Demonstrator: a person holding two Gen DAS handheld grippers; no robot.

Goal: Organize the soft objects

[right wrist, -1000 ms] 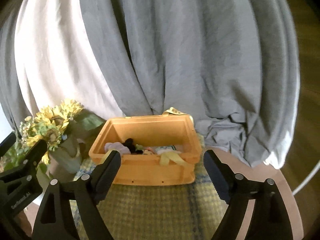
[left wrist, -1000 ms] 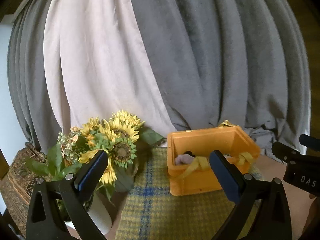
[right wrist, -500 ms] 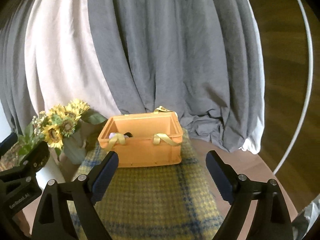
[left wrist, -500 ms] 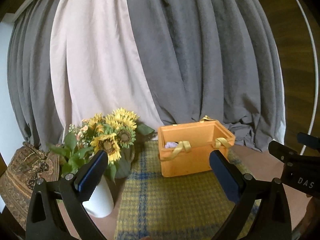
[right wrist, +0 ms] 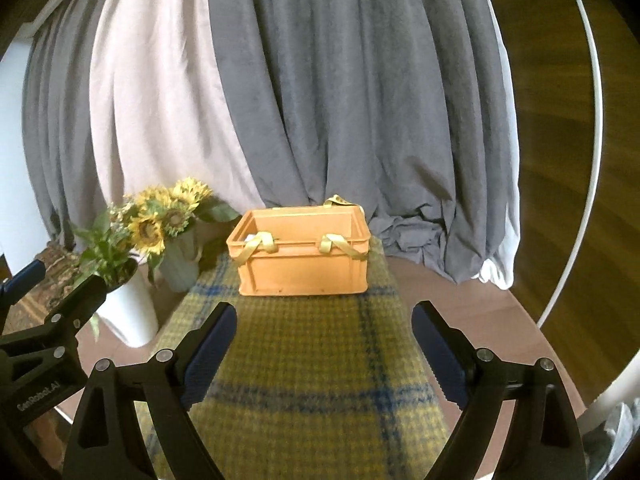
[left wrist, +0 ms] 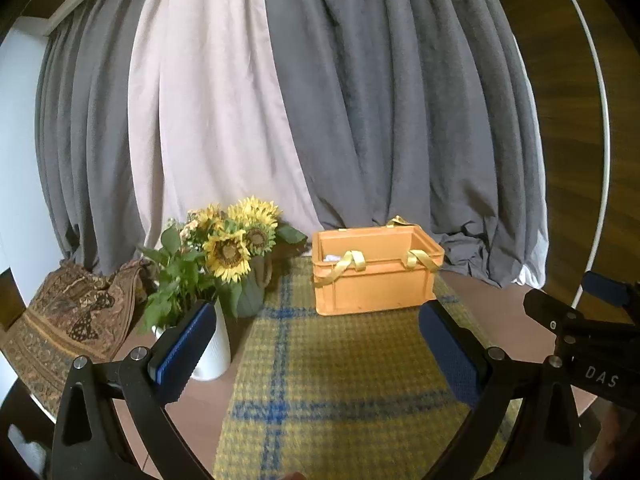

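Pulled back from orange crate (right wrist: 302, 258) at far end of plaid cloth (right wrist: 296, 364); left gripper (left wrist: 318, 350) and right gripper (right wrist: 322, 354) wide, empty. Soft items inside crate; sorting likely done.

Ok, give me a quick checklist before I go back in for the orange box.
1. Left gripper open and empty: ok.
2. Right gripper open and empty: ok.
3. Box upright on the plaid cloth: ok.
4. Yellow straps hang over the near rim, could snag: not ok.
5. Vase of sunflowers clear of the left gripper's path: cannot tell, it stands close.
6. Soft items all inside the box: cannot tell, only a pale scrap shows.
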